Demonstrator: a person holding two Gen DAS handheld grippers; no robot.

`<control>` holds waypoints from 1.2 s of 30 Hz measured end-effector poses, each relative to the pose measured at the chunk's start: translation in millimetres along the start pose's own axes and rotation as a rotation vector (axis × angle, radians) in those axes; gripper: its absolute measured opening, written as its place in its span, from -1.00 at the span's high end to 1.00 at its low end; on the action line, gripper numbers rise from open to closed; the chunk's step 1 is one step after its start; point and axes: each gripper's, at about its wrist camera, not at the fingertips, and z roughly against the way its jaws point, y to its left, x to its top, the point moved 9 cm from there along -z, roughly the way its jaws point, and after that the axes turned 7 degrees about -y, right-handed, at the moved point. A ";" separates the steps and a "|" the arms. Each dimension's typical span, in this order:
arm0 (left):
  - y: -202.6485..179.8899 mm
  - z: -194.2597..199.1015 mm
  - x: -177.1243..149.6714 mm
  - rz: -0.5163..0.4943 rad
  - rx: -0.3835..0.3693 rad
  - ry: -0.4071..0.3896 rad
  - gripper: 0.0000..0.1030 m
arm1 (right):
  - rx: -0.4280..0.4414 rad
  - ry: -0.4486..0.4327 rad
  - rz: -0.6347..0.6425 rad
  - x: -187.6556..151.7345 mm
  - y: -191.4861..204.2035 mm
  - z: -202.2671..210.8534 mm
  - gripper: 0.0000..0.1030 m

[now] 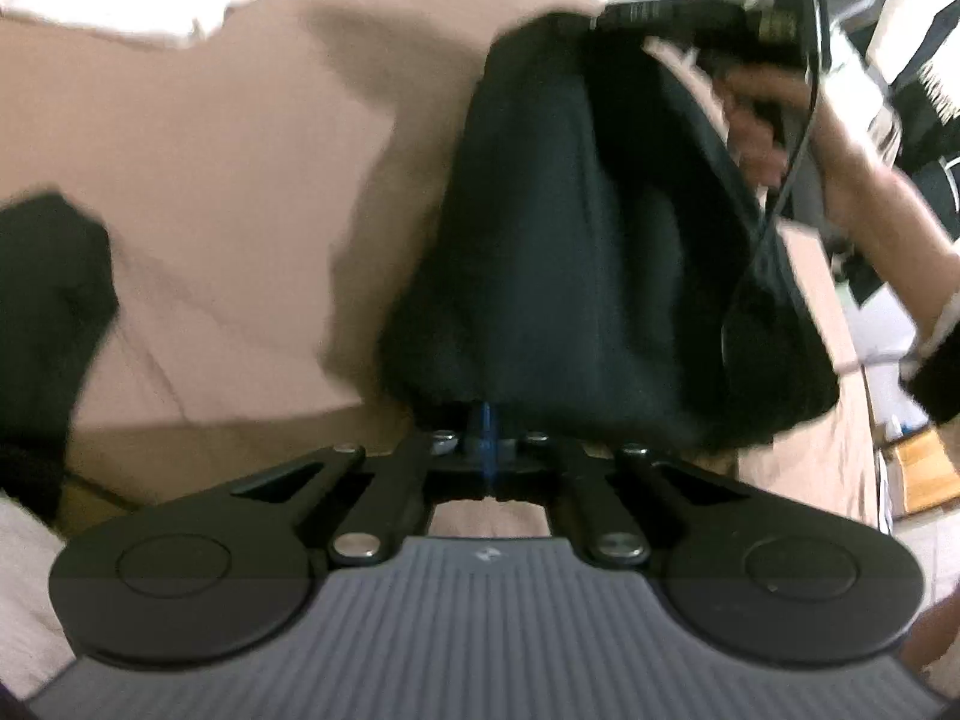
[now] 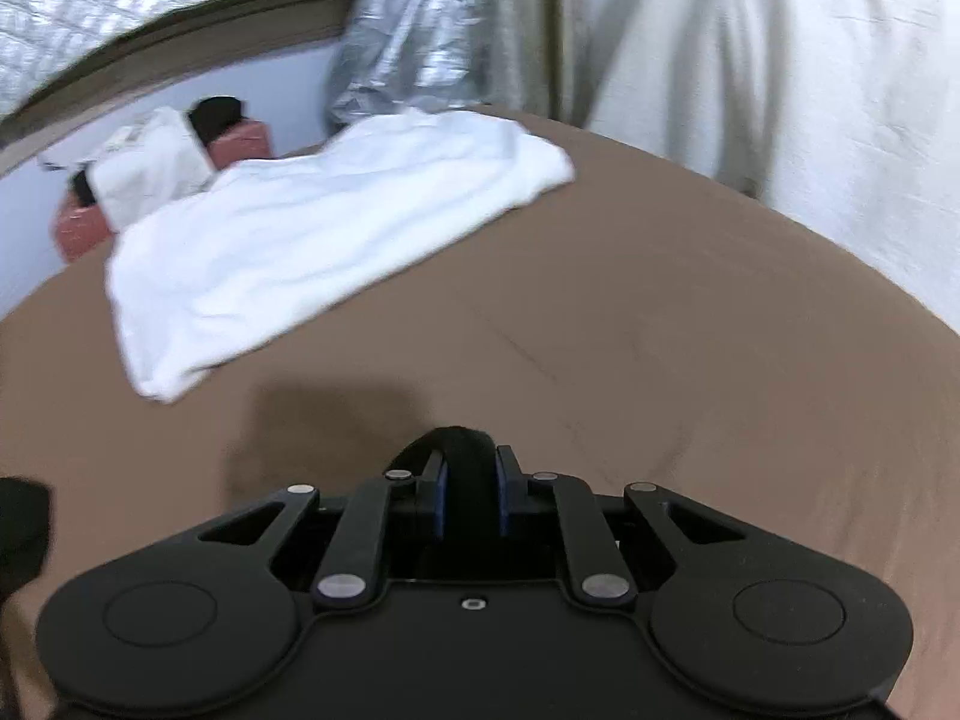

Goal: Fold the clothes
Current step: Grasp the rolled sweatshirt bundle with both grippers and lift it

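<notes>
- Black cloth, a dark garment (image 1: 576,228), hangs stretched in the air between my two grippers, above the brown bedsheet (image 1: 228,192).
- My left gripper (image 1: 487,420) has its jaws pressed together on the garment's lower edge, the blue pads almost meeting.
- My right gripper (image 2: 471,483) is clamped on a thick fold of the same black cloth, which bulges up between the blue pads.
- From the left wrist view, my right hand (image 1: 780,120) holds that gripper up at the garment's top corner.
- A white towel (image 2: 312,228) lies rumpled on the sheet, well apart from the garment.
- Another dark piece of cloth (image 1: 48,300) lies at the left edge.
</notes>
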 end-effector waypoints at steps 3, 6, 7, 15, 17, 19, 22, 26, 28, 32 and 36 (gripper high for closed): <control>-14.5 12.0 4.4 -0.096 -0.002 -0.006 0.96 | 0.003 0.029 -0.119 -5.6 -12.5 1.6 0.27; -33.9 44.4 28.4 -0.206 -0.037 -0.117 0.56 | -0.007 -0.002 -0.218 -6.0 -25.8 37.9 -0.11; -38.8 57.1 38.4 -0.226 -0.055 -0.161 0.17 | -0.017 -0.013 -0.235 -11.5 -28.5 55.6 -0.13; -43.6 17.7 102.6 -0.303 0.054 -0.173 -0.29 | 0.081 0.100 -0.361 -100.3 -38.6 144.0 -0.15; -39.0 -16.1 109.5 -0.278 0.093 -0.095 -0.29 | -0.033 0.125 -0.285 -127.7 -48.9 152.0 -0.14; -34.5 -43.0 112.6 -0.291 0.170 -0.076 -0.36 | -0.130 0.138 -0.157 -154.1 -58.1 158.0 -0.03; -20.4 -61.6 113.7 -0.348 0.283 -0.163 -0.55 | -0.229 0.192 -0.006 -182.0 -58.6 166.4 -0.28; -8.6 -57.9 109.3 -0.263 0.214 -0.152 -0.54 | -0.196 0.167 -0.237 -193.6 -77.1 185.2 -0.48; -2.5 -53.3 109.9 -0.218 0.138 -0.151 -0.52 | -0.144 0.149 -0.429 -199.1 -91.5 198.2 -0.50; 3.8 -68.8 103.3 -0.020 -0.154 -0.021 -0.52 | 0.067 0.135 -0.741 -214.7 -108.4 205.6 -0.52; -12.1 -101.0 90.2 -0.003 -0.226 0.076 -0.52 | 0.160 0.176 -0.913 -240.6 -113.9 181.0 -0.62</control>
